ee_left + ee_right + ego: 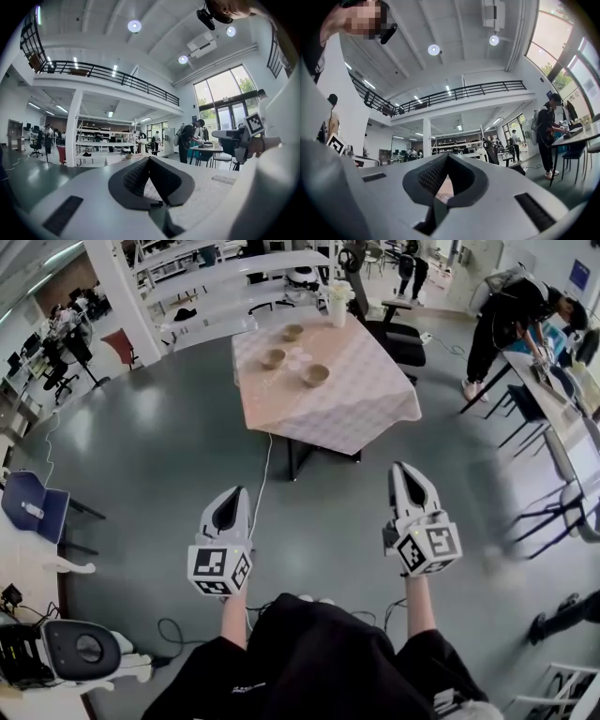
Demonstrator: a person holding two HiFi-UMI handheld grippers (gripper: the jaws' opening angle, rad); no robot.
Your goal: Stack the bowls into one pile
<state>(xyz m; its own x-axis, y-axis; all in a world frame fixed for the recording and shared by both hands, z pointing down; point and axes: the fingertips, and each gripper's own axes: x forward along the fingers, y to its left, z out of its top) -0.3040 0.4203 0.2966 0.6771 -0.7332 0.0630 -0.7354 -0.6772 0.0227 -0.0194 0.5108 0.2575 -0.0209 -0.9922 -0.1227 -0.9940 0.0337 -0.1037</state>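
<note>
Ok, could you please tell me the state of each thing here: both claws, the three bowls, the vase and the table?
left claw: shut, empty, away from the table
right claw: shut, empty, away from the table
far bowl: upright, alone, not stacked
left bowl: upright, alone, not stacked
near bowl: upright, alone, not stacked
vase: upright, at the far edge
table: covered with a checked cloth

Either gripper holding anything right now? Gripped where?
Nothing held. The left gripper and right gripper are both shut and empty; the bowls sit on the table, far ahead of them.
</note>
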